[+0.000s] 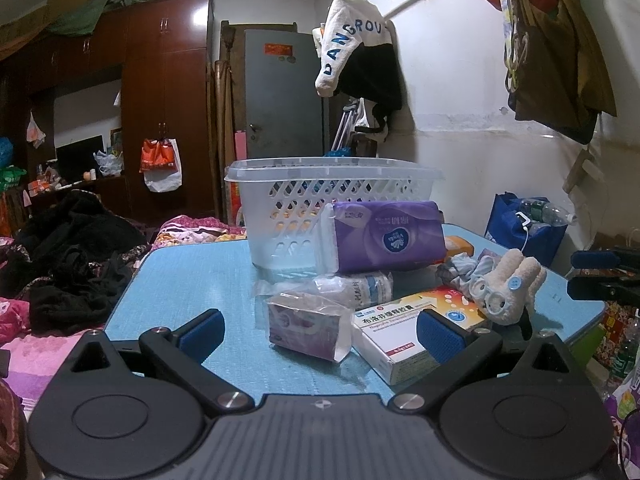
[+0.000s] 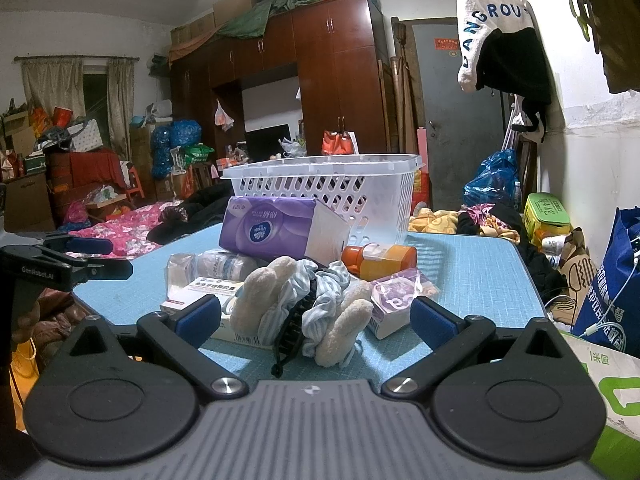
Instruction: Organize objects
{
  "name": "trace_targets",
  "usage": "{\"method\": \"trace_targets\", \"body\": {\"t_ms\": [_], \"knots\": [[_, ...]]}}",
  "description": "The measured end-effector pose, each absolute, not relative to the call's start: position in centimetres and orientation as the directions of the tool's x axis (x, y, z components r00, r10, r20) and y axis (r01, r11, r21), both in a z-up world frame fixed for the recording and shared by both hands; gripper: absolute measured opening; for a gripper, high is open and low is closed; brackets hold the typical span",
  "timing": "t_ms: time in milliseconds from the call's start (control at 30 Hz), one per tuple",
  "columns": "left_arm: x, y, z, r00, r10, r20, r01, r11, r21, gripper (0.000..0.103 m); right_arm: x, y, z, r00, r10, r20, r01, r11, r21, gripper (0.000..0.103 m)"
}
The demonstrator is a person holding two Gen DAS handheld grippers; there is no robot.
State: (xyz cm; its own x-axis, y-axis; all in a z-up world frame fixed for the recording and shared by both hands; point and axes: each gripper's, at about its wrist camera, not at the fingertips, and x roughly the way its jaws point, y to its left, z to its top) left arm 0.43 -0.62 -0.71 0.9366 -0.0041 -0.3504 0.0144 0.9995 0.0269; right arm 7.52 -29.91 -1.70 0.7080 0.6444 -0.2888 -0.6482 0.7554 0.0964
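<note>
A white slotted basket [image 1: 320, 192] [image 2: 340, 188] stands at the far side of the blue table [image 1: 192, 280] [image 2: 472, 280]. In front of it lies a heap: a purple tissue pack [image 1: 384, 236] [image 2: 280, 228], a clear bottle [image 1: 360, 286] [image 2: 224, 264], a medicine box [image 1: 404, 332], a small purple packet [image 1: 308, 324] [image 2: 396, 308], an orange bottle [image 2: 380, 260], and a plush bunny with striped cloth [image 1: 504, 288] [image 2: 304, 308]. My left gripper [image 1: 320, 332] is open just before the packet and box. My right gripper [image 2: 316, 316] is open around the bunny's near end, touching nothing.
A bed with pink bedding and dark clothes [image 1: 72, 272] lies left of the table. Bags [image 2: 608, 288] stand on the right. Clothes hang on the wall [image 1: 360, 56]. Each gripper shows at the edge of the other's view [image 1: 600, 276] [image 2: 64, 260].
</note>
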Motion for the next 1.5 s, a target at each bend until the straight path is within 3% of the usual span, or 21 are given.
{"method": "trace_targets", "body": {"t_ms": [1500], "knots": [[0.71, -0.99, -1.13, 0.93, -0.019, -0.367, 0.032, 0.999, 0.031, 0.103, 7.66, -29.82, -1.94, 0.699, 0.65, -0.296, -0.654, 0.75, 0.101, 0.103]]}}
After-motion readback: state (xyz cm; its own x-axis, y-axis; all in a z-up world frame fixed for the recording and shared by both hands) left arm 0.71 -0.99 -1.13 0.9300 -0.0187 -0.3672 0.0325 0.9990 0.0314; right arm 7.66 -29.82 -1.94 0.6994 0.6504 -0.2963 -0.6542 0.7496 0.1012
